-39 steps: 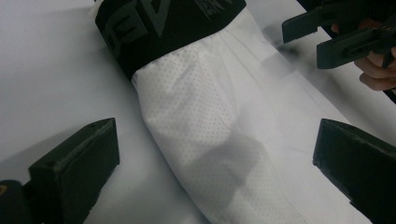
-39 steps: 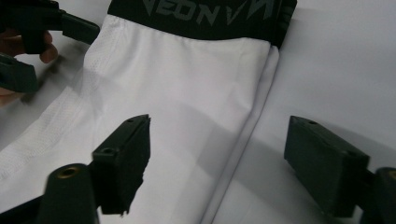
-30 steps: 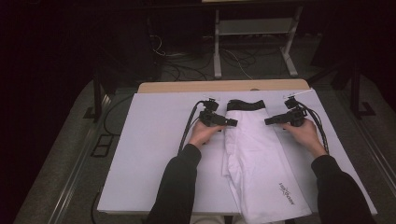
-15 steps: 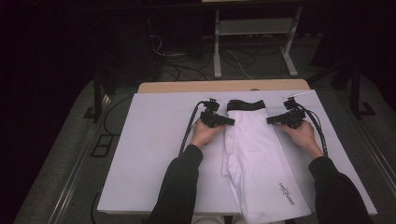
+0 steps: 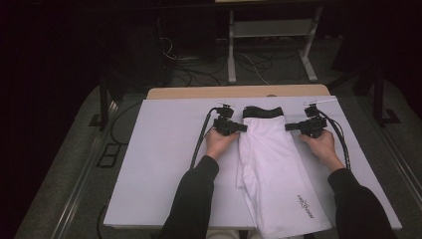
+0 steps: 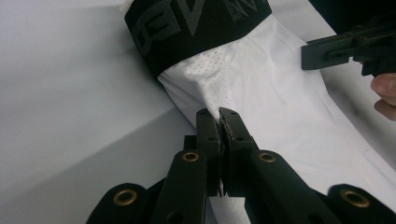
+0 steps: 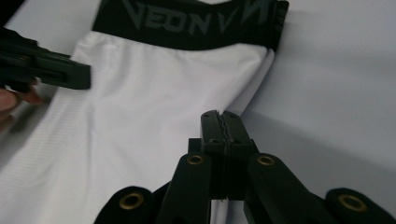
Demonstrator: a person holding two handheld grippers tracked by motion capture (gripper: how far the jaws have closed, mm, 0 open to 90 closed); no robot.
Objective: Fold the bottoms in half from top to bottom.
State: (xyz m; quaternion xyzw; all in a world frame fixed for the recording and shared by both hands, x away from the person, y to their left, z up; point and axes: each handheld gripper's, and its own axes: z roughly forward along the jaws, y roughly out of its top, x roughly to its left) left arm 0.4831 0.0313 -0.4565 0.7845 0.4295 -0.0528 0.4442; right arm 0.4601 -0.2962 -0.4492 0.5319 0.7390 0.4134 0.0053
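The left gripper is pinching the white mesh fabric of the shorts at their left edge, just below the black waistband; its fingers have just been closing and are now pressing together on a small ridge of cloth. The shorts are lying flat between the two sets of fingers, waistband away from the person, legs trailing toward the near edge. The right gripper is likewise clamping the right side edge, its fingers having just closed on the hem fold. Judging by this, both grasps are being secured, while lifting, folding or smoothing is remaining. The bench is wearing a pale sheet; behind it a dark room is holding cables and a metal stand
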